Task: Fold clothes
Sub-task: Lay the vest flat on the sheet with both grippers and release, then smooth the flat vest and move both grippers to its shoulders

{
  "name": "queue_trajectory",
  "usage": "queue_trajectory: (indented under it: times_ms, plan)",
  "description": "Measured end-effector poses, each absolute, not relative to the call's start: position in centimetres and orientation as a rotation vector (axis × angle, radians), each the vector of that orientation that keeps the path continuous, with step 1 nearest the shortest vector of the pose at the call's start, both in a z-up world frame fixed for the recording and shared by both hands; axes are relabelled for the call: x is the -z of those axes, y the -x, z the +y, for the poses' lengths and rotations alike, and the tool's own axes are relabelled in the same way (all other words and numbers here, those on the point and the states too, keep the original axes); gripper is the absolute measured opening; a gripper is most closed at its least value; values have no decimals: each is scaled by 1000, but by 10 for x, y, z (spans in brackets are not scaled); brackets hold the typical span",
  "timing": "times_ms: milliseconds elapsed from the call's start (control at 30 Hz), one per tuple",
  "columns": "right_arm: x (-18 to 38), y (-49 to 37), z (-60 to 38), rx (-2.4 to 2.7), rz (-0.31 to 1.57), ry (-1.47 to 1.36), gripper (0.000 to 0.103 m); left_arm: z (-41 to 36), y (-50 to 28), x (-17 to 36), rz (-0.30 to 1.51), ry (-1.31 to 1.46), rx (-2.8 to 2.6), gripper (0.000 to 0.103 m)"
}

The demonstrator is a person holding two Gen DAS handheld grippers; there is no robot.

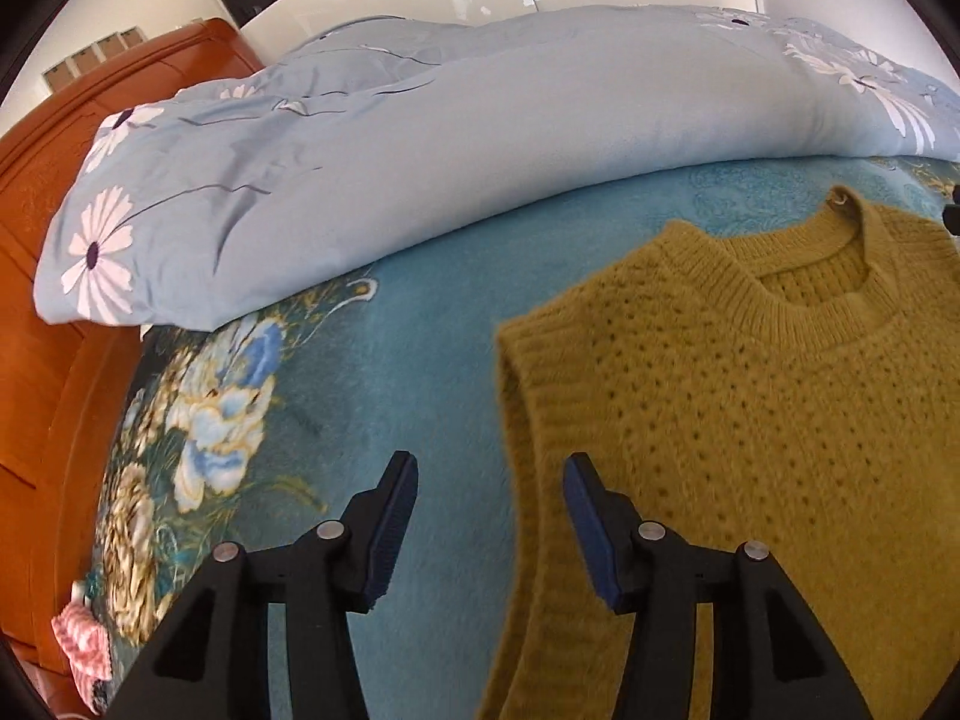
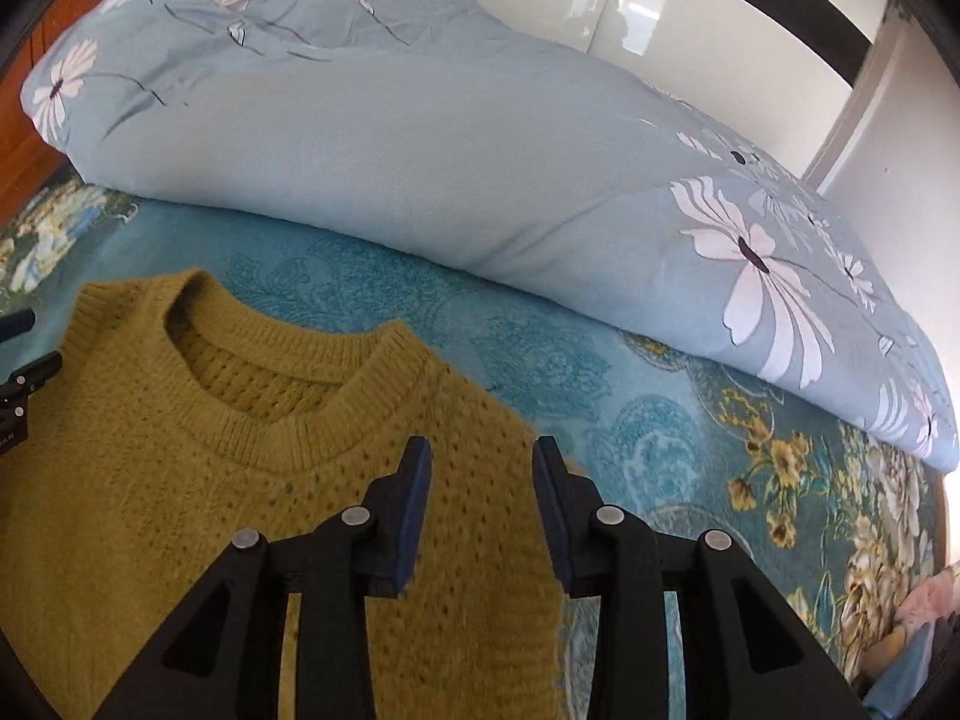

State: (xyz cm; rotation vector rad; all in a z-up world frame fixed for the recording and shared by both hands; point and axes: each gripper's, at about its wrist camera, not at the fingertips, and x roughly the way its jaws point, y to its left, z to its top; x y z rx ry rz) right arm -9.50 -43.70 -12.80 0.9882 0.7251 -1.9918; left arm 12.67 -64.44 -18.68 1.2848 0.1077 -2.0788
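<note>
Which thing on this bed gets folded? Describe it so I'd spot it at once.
On the teal flowered bedspread, in front of the rolled pale blue quilt, lies a sleeveless knitted vest. Its mustard-yellow colour and ribbed round collar set it apart.

A bed (image 1: 384, 372) in teal floral cover carries a mustard knit vest (image 1: 750, 420) at lower right and a folded blue duvet (image 1: 420, 138) across the top.

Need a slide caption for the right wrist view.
Open right hand-held gripper poised over mustard knit vest edge on teal bedspread.
</note>
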Motion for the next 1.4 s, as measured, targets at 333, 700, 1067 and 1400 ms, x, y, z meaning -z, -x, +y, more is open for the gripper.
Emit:
queue_trajectory:
  times_ms: [333, 700, 1067, 1400]
  plan:
    - [155, 23, -210, 1776, 378, -1264, 44, -543, -297, 165, 579, -1174, 2216, 65]
    - [188, -65, -98, 1659, 2, -1321, 44, -460, -374, 208, 875, -1156, 2186, 65]
    - [186, -87, -97, 1725, 65, -1254, 11, -451, -389, 214, 838, -1125, 2134, 25]
    - [183, -73, -88, 1759, 127, -1145, 23, -471, -419, 192, 781, -1026, 2237, 36]
